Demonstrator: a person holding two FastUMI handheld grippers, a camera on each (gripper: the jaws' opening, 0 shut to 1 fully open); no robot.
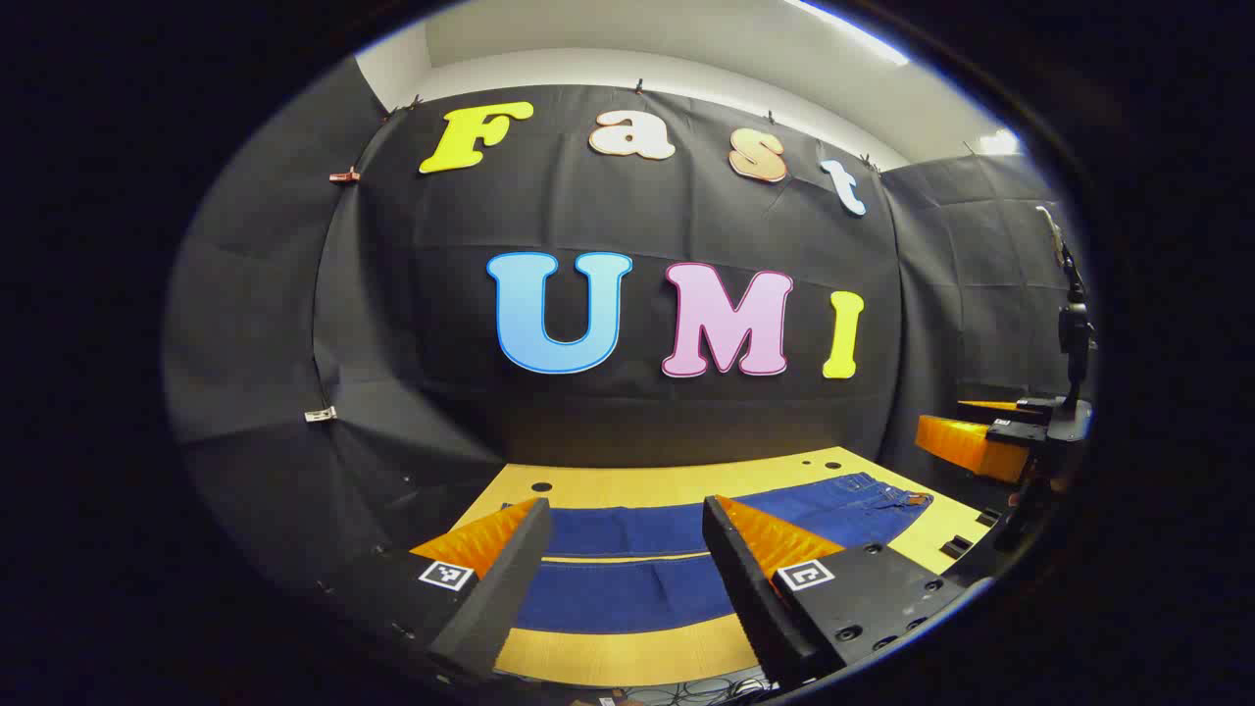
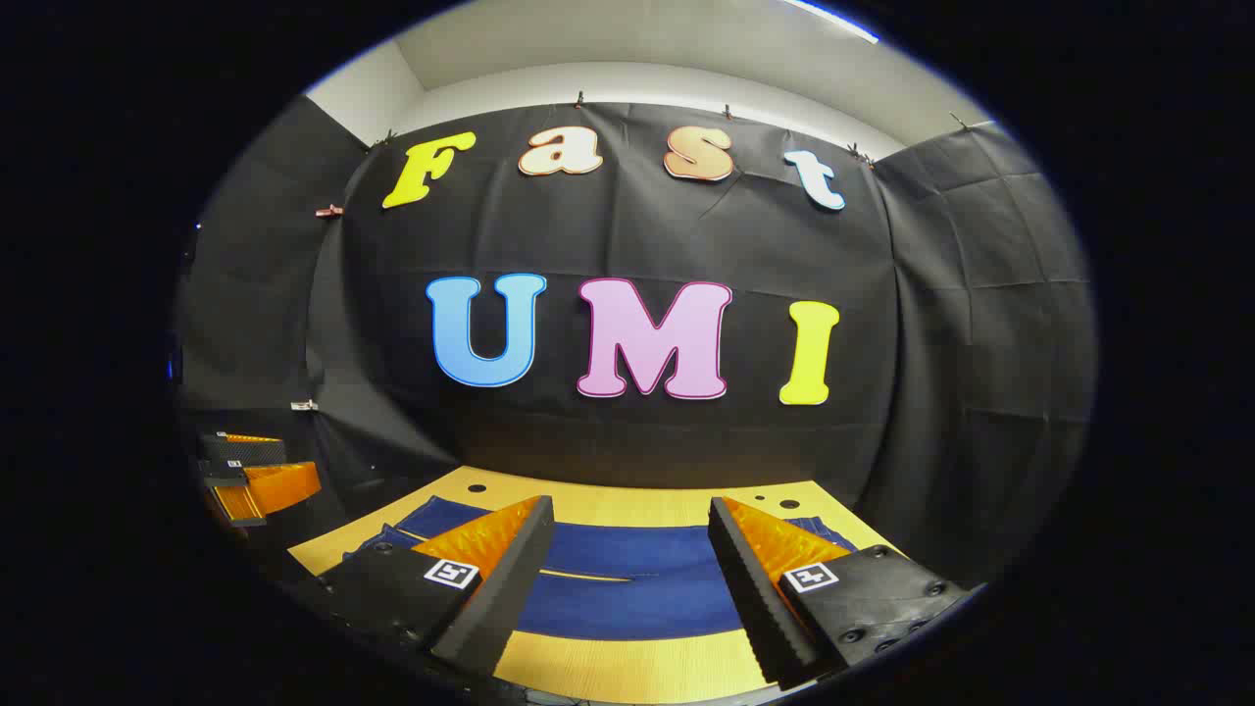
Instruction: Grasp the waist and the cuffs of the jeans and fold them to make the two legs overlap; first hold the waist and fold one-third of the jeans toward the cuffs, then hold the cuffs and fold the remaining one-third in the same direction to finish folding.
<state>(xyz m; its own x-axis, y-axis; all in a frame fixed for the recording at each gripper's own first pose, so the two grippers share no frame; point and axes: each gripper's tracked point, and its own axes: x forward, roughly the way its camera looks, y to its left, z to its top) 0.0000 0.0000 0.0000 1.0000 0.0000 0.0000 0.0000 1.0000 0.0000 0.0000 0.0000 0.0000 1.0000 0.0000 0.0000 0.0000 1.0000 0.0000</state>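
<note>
The jeans lie flat across the bench, legs side by side, waist at my right. Both the left tongs and the right tongs hang above them, released. I should lower them evenly to take waist and cuffs together.

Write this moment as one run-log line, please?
stage: pre-grasp | jeans: flat on wooden table, legs side by side, unfolded | left gripper: open, above jeans | right gripper: open, above jeans
</note>
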